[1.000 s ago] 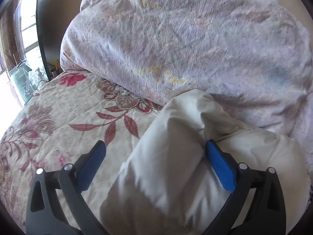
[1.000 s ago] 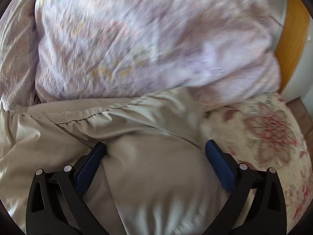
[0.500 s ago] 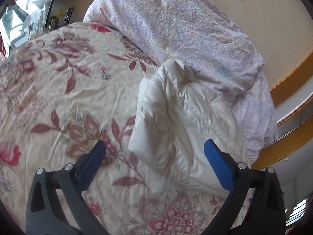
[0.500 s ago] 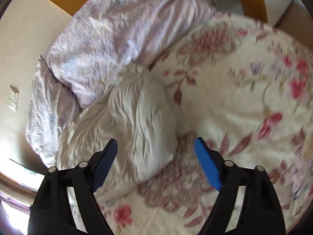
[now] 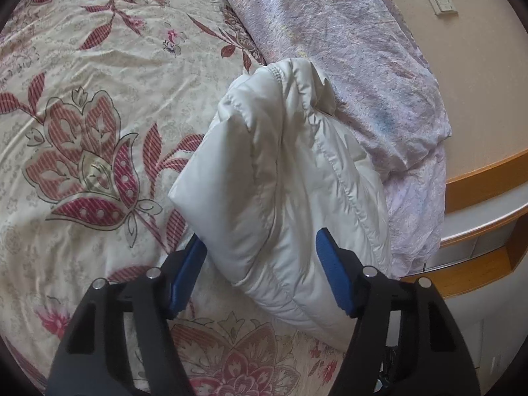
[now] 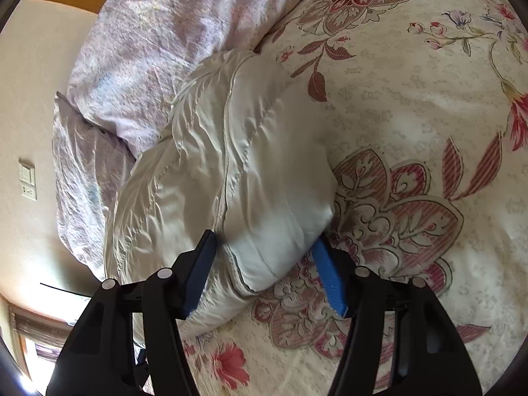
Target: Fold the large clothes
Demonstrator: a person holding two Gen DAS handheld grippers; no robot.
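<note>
- White puffer jacket (image 5: 290,178), folded bundle, centre frame, on floral bedspread (image 5: 92,105), against lilac duvet (image 5: 346,49).
- Left gripper (image 5: 260,272): jaws wide, straddling jacket's near end, nothing clamped.
- Right gripper (image 6: 269,272): likewise.

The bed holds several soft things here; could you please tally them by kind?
White puffy jacket: 1
Lilac quilt: 1
Lilac pillow: 1
Floral bedspread: 1
Total: 4
</note>
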